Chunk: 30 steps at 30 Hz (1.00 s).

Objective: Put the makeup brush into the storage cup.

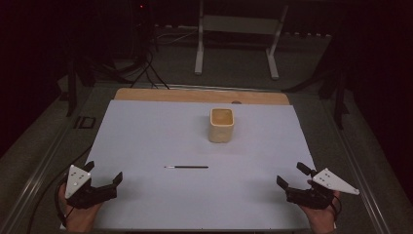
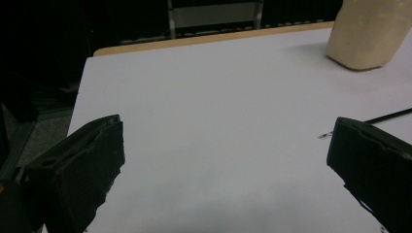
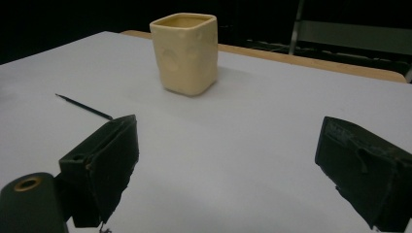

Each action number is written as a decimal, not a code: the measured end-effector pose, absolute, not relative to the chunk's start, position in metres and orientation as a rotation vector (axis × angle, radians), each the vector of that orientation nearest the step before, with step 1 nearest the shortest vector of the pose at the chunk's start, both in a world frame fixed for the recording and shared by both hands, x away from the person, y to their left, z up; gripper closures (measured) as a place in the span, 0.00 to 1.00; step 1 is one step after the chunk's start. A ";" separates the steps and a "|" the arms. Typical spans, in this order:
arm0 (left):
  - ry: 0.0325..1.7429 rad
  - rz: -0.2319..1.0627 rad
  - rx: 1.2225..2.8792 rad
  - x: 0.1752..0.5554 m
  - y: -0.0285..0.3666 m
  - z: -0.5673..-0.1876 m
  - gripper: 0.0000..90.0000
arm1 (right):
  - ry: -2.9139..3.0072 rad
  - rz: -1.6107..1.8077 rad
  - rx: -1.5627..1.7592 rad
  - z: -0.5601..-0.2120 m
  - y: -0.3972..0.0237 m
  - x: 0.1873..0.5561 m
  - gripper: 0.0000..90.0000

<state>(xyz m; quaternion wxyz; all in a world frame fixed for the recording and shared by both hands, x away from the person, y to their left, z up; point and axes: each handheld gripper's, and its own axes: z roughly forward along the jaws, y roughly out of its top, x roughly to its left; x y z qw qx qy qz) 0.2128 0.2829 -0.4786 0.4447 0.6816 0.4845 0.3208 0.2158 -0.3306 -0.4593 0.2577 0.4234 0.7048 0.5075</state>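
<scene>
In the high view a cream cup (image 1: 221,125) stands upright on the white sheet (image 1: 146,131); a thin dark stick (image 1: 186,167), perhaps a brush, lies nearer the person than the cup, apart from it. The left gripper (image 1: 104,178) and right gripper (image 1: 288,176) flank the stick, well apart from it, jaws spread and empty. In the left gripper view the jaws gape, the cup (image 2: 367,31) far right, the stick (image 2: 374,119) below it. In the right gripper view the jaws gape; the cup (image 3: 185,52) stands ahead, the stick (image 3: 82,107) to its left.

cup (image 1: 221,125) behind brush (image 1: 186,167)
</scene>
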 end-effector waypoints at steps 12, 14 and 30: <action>1.202 0.794 1.690 0.213 0.283 -0.479 0.02 | 1.937 1.378 1.114 -0.451 -0.324 0.221 0.09; 1.203 0.794 1.690 0.213 0.283 -0.479 0.02 | 1.942 1.379 1.110 -0.450 -0.322 0.223 0.09; 1.195 0.788 1.697 0.213 0.282 -0.479 0.02 | 1.973 1.393 1.044 -0.438 -0.307 0.236 0.09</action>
